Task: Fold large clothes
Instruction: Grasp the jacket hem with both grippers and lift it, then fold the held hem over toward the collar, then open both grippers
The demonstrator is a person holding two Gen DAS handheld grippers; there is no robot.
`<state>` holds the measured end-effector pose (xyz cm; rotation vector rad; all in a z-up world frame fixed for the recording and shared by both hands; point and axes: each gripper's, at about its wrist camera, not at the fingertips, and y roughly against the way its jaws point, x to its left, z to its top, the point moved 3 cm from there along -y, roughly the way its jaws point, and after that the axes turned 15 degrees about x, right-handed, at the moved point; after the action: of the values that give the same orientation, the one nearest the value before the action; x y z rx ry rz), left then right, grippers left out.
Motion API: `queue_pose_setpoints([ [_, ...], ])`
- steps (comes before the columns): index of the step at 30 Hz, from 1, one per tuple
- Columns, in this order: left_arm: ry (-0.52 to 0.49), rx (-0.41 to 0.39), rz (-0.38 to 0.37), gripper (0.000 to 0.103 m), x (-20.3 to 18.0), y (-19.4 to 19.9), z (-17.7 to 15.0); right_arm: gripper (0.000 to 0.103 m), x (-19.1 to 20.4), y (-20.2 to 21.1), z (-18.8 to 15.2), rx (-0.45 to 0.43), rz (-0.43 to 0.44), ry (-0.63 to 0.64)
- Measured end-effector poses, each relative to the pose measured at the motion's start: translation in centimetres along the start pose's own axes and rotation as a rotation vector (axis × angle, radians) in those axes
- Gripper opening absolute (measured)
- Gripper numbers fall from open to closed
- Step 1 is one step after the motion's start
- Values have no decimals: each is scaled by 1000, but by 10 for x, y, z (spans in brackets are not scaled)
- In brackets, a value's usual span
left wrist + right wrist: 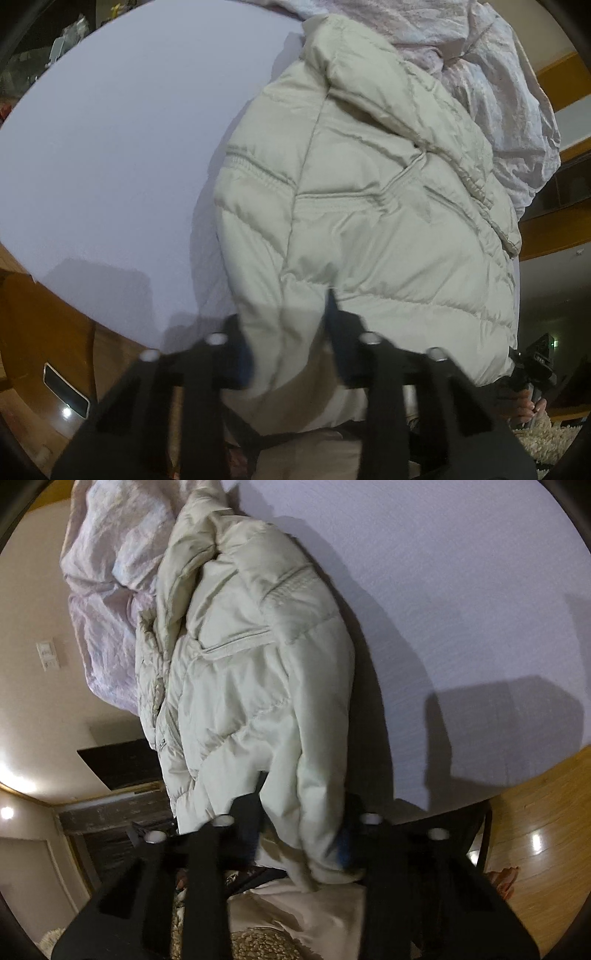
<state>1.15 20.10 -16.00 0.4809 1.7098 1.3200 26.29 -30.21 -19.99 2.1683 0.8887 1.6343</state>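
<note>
A cream puffer jacket (369, 221), quilted with stitched seams and a smooth, slightly shiny shell, lies bunched on the white matte worktop (110, 147), with its hem hanging over the near edge. The left gripper (291, 332) has its jaws closed on a fold of the hem. The right gripper (303, 823) pinches another hem fold. Beyond the jacket lies a crinkled pale pink garment (103, 572).

A pale lavender table (110, 155) carries a cream puffer jacket (369, 221) and a crumpled pinkish garment (498, 92).
</note>
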Motion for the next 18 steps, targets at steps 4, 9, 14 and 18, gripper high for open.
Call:
queue_pose_setpoints([
  [4, -88, -31, 64, 14, -18, 17, 3, 16, 23, 14, 0, -55, 8, 69],
  [9, -161, -77, 110, 13, -35, 42, 11, 14, 59, 35, 6, -133, 11, 156],
  [14, -227, -144, 164, 12, -54, 65, 24, 14, 93, 48, 18, -190, -13, 226],
  [18, -247, -195, 193, 12, -68, 82, 39, 14, 118, 59, 29, -243, -26, 257],
])
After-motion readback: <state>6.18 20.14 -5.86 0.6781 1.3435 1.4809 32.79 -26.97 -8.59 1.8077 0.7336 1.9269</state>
